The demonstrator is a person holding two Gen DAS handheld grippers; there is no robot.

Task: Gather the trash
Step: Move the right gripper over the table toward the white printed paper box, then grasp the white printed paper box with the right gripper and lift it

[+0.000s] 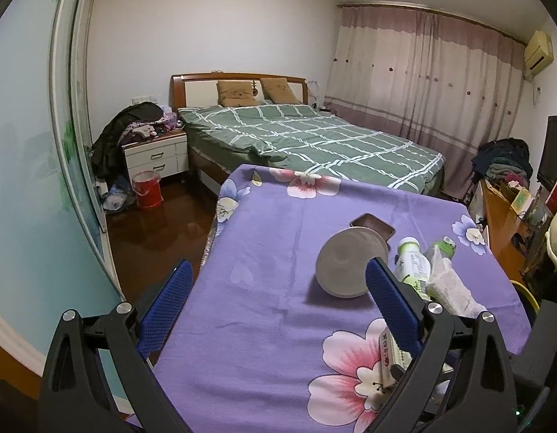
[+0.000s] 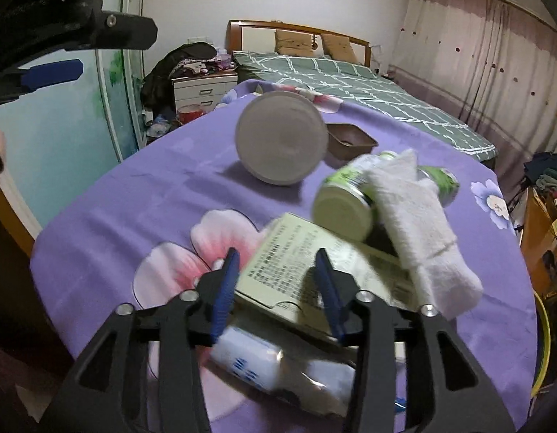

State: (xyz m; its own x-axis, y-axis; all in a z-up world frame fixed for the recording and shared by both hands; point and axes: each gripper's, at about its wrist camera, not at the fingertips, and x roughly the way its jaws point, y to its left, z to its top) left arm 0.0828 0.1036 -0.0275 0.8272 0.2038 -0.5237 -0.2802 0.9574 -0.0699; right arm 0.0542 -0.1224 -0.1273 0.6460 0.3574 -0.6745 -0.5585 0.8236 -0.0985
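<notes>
A table with a purple flower cloth (image 1: pixel 264 252) holds the trash. The left gripper (image 1: pixel 278 306) hangs over the near edge with its two blue fingers far apart and nothing between them. In the right wrist view it shows only as dark parts in the top left corner.

The right gripper (image 2: pixel 276 285) points down at a pale green box (image 2: pixel 296 270) with small print. Its blue fingers stand on either side of the box. The picture is blurry there, so it is hard to tell if the pads touch it; they look a little apart from it.

A green and white bottle (image 2: pixel 346 198) lies on its side just behind the box, and a white cloth (image 2: pixel 419 223) lies over it, hiding its middle. A second green bottle (image 2: pixel 440 180) peeks out behind the cloth. A white packet (image 2: pixel 264 364) with blue marks lies under the gripper, partly hidden. A round white bowl (image 2: pixel 282 137) lies tipped on its side, with a brown tray (image 2: pixel 350 140) behind it, partly covered.
</notes>
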